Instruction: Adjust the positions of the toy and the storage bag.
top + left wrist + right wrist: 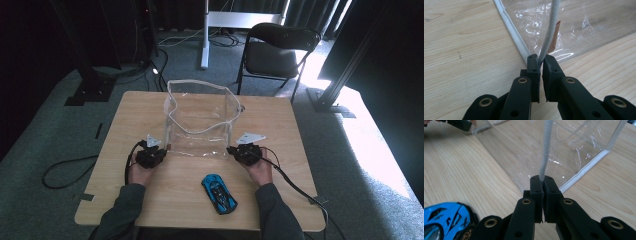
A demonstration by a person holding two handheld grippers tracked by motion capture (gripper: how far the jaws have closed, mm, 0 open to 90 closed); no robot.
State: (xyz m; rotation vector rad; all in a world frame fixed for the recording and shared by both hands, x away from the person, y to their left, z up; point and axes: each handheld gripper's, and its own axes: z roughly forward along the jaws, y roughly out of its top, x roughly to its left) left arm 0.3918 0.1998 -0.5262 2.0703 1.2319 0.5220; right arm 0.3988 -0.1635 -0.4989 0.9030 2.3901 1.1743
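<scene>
A clear plastic bag [200,117] with white piping stands upright and open-topped in the middle of the wooden table [280,130]. My left gripper [150,156] is shut on the bag's near left corner edge, the white piping [547,37] pinched between its jaws. My right gripper [246,152] is shut on the near right corner, with the piping [545,150] rising from its jaws. A blue toy car [219,193] lies on the table in front of the bag, between the person's forearms; its nose [446,220] shows at the lower left of the right gripper view.
A black folding chair [277,52] stands beyond the table's far edge. A white stand leg [204,35] and black frame posts [85,65] rise from the carpet behind. Cables trail off the table on both sides. Bare wood lies left and right of the bag.
</scene>
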